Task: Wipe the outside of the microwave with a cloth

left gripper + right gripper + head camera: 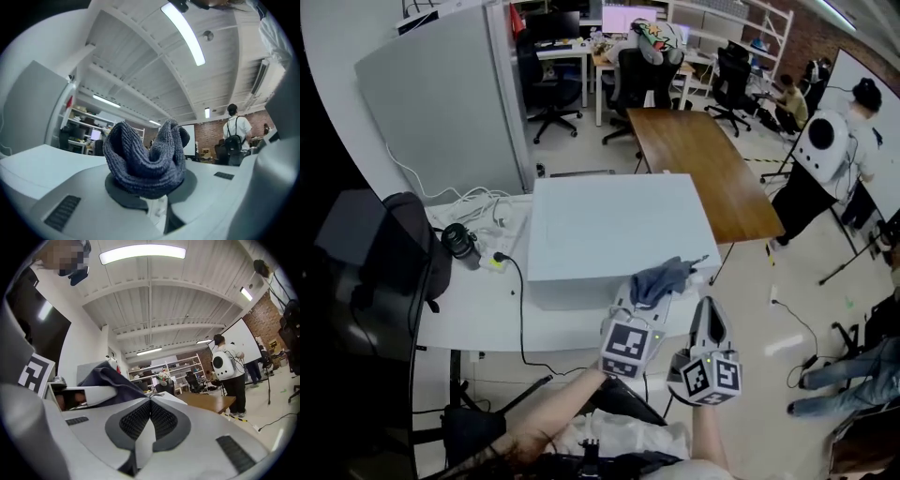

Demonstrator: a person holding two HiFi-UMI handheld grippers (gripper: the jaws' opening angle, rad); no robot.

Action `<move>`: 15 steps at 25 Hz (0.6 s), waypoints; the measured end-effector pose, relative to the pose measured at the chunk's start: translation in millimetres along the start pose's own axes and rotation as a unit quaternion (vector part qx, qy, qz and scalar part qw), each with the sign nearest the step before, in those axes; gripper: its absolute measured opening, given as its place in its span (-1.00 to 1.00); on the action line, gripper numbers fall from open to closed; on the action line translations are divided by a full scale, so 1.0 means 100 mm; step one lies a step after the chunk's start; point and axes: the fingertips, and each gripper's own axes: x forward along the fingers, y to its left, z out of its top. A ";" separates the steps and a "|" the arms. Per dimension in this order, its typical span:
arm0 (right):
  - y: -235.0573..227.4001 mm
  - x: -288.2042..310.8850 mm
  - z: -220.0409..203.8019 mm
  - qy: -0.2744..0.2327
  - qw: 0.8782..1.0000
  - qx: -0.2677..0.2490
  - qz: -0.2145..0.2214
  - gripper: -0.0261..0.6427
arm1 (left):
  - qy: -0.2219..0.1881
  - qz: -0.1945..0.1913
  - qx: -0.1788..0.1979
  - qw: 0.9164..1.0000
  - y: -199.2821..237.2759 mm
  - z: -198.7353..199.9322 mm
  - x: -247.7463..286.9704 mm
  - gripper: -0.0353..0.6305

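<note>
**A:** What is the left gripper (149,194) doing?

**B:** Its jaws are clamped on the cloth (146,157), a dark blue-grey ribbed knit that bunches up in two humps above the pads. From the head view, the left gripper (648,298) reaches over the near right corner of the microwave (614,230), and the cloth (664,277) lies crumpled on that corner of the top.

**A:** And the right gripper (150,409)?

**B:** Its jaws are pressed together with nothing between them. The right gripper (709,304) is just to the right of the left one, in front of the microwave's right corner and near the cloth. I can't tell whether it touches the cloth. In its own view the cloth (107,376) drapes over the left gripper (91,397) on the left.

**A:** Where does the microwave stand?

**B:** It is a plain white box on a white table (469,305). A black cable (519,309) runs down off the table edge beside it. To the left are a dark bottle (461,242), white cables (478,208) and a black bag (398,248). Behind it is a wooden table (703,169).

**A:** Any writing to read?

**B:** Only black-and-white square markers on each gripper's cube. Anything else is too small to read. A person with a white backpack (825,141) stands at the far right.
</note>
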 end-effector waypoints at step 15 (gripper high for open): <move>-0.32 0.26 0.07 0.000 1.000 0.007 -0.002 -0.87 | 0.089 0.004 0.028 0.996 -0.15 -0.36 0.94 -0.73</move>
